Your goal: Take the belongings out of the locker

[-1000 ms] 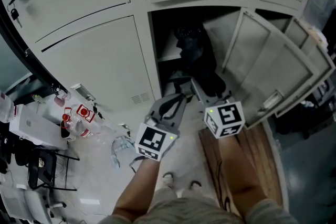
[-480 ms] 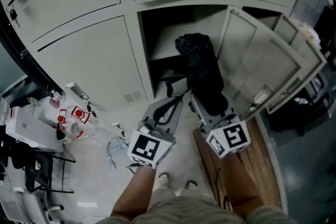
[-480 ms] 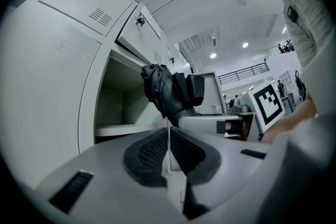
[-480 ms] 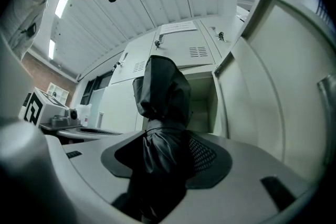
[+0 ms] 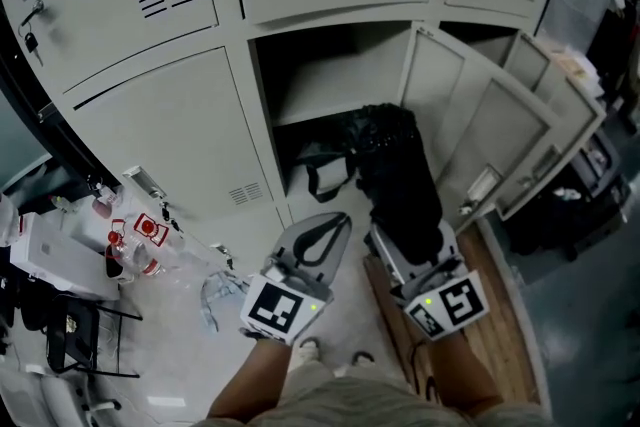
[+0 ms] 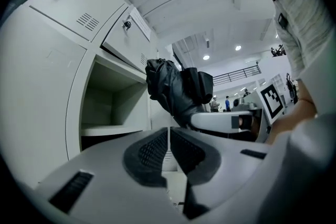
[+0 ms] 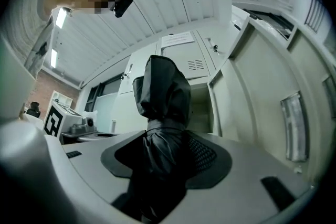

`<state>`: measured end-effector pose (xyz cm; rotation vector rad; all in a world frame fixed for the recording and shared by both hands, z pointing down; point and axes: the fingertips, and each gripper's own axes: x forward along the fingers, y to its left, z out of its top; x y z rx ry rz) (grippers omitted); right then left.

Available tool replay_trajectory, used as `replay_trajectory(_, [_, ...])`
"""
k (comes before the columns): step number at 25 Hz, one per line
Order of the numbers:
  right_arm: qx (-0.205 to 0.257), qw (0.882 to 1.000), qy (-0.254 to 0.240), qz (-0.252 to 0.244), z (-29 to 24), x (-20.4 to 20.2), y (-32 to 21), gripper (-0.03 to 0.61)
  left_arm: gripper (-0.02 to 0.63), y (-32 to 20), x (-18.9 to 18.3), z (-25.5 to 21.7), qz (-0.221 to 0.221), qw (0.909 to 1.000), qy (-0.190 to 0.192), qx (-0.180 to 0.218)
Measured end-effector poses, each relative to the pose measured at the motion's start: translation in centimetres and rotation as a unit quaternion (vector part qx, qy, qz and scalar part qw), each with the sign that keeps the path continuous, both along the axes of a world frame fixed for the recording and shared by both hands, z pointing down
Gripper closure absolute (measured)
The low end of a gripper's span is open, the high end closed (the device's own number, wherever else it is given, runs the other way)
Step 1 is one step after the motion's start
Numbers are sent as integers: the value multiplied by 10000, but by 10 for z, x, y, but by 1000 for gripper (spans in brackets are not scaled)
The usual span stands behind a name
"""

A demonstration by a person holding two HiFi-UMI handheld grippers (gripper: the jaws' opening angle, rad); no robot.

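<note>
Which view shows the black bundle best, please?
The right gripper view: the black bundle sits clamped in the right gripper, close up. The head view shows it from above, in front of the open locker; the left gripper view shows it sideways, farther off.
</note>
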<state>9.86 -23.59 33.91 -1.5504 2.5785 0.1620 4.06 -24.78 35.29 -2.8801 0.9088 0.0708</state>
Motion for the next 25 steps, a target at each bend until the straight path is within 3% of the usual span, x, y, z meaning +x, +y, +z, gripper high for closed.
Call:
replay_trajectory(9, [33, 9996, -277, -61, -8, 18, 38, 348, 611, 26, 16, 9, 231, 9995, -195, -54])
replay_trajectory(19, [108, 9998, -110, -125, -1, 33, 67, 348, 611, 55, 25, 22, 487, 9977, -460, 26])
replay_trajectory(25, [83, 9996, -148, -239, 2, 36, 81, 348, 611, 71, 29, 10, 571, 9979, -283, 97])
